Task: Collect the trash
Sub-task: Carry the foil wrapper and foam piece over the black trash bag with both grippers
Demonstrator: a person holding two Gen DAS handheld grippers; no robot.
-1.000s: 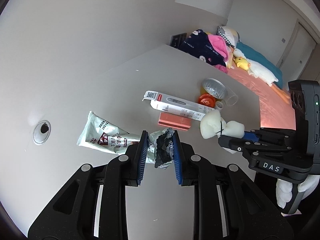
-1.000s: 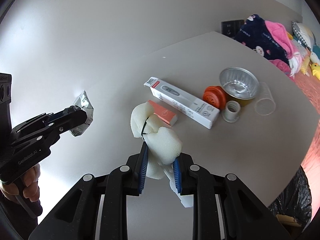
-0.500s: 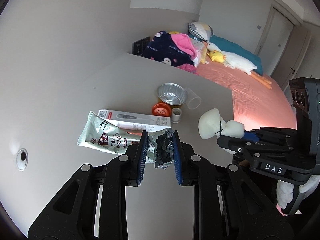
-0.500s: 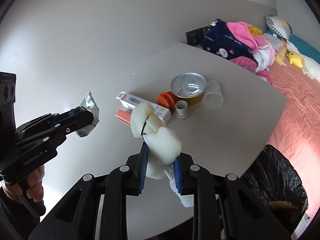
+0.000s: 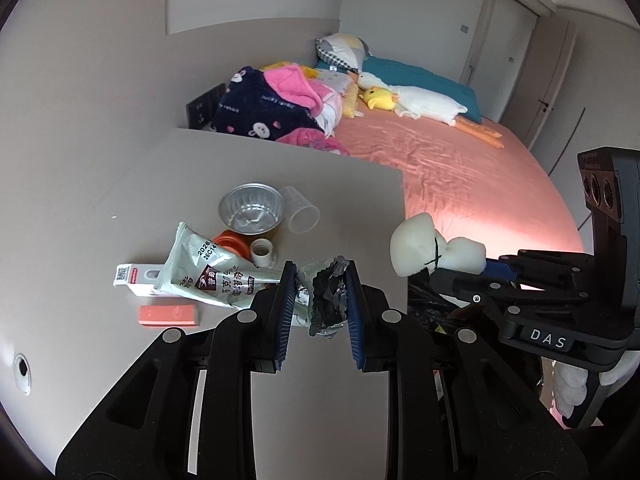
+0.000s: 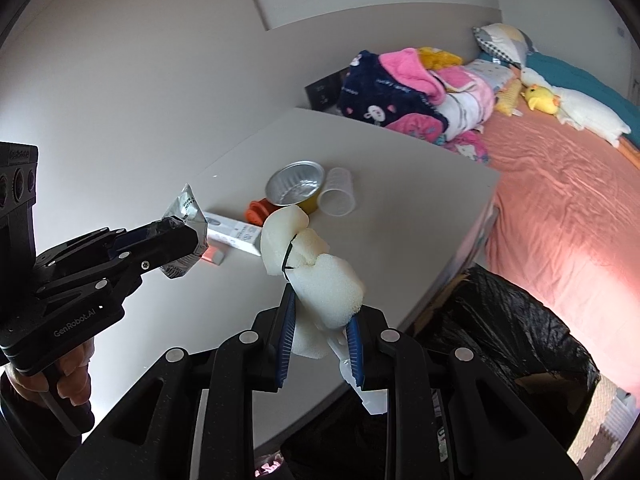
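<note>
both views are soft and evenly lit, moderately bright, with daylight coming from about 3 o'clock: the pink bed sheet (image 5: 472, 184) glows palest near that side, and in the right wrist view it washes out toward 4 o'clock (image 6: 580, 240). shadows on the grey table (image 5: 352, 200) are faint and diffuse. the foil bowl (image 5: 251, 208) carries small glints. fisheye distortion bends the wall lines and table edges, strongest toward the rim, where a dark vignette closes each corner. the black gripper bodies at 6 o'clock lose detail in shade. focus stays sharp centrally.
</note>
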